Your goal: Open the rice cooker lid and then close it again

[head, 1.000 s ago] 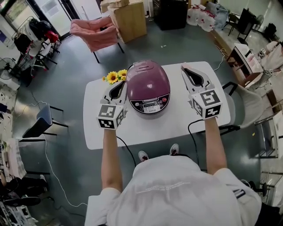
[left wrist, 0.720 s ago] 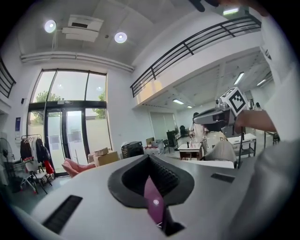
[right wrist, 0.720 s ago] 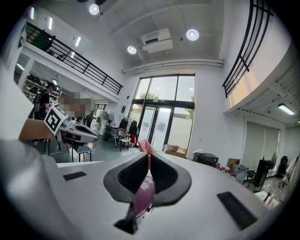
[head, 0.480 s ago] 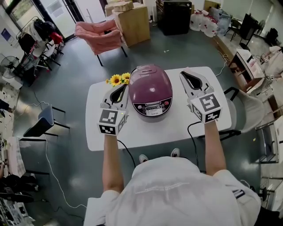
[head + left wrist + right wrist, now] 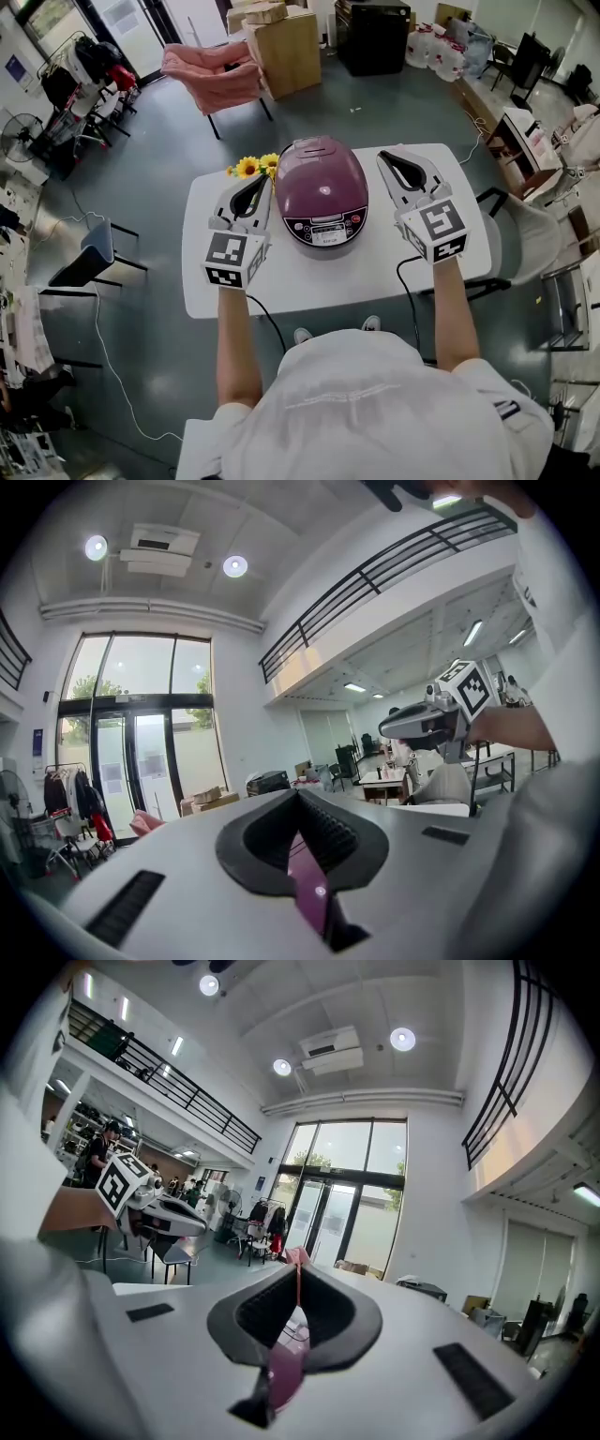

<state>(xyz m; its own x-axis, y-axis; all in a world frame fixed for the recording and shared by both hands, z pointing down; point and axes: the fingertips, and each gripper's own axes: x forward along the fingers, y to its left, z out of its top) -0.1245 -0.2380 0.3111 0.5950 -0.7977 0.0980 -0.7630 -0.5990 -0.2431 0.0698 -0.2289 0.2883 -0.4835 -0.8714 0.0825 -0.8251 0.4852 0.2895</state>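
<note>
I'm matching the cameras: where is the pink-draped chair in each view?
Head view: pink-draped chair, upper left, beyond the table.
Left gripper view: lower left, small.
Right gripper view: centre, just above the right tool.
Shared landmark: the clothes rack left of it.

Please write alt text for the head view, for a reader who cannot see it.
A purple rice cooker, lid closed, stands on a white table. A person holds the left gripper and the right gripper, both shut and empty, on either side of it; yellow flowers lie beyond the left gripper.
</note>
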